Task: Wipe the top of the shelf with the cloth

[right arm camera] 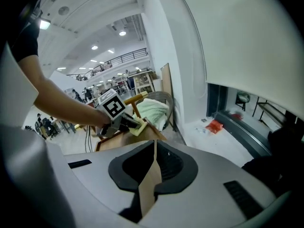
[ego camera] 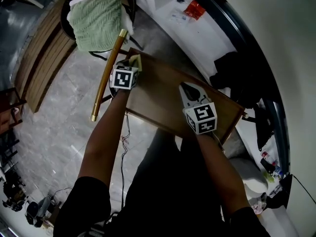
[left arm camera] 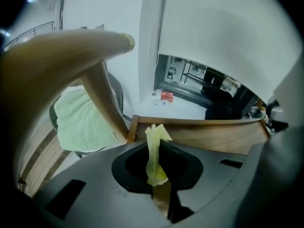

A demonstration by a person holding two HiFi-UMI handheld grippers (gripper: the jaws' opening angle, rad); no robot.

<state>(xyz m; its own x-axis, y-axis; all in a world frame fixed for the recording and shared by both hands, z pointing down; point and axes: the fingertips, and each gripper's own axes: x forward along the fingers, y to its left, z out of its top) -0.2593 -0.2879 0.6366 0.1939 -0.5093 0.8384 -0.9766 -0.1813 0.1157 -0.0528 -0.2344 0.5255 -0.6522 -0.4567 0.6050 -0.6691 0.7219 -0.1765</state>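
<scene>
The shelf (ego camera: 163, 100) is showing its brown wooden top across the middle of the head view, slanting from upper left to lower right. At the upper left of the frame a pale green towel (ego camera: 96, 21) is hanging in folds, and a golden rod (ego camera: 106, 78) is running down past the shelf's left corner. The right gripper (ego camera: 188, 89) is sitting over the shelf's centre, its jaws pressed together on nothing. The left gripper (ego camera: 133, 63) is pinching the small yellow-green cloth (ego camera: 137, 59) at the shelf's upper left corner.
</scene>
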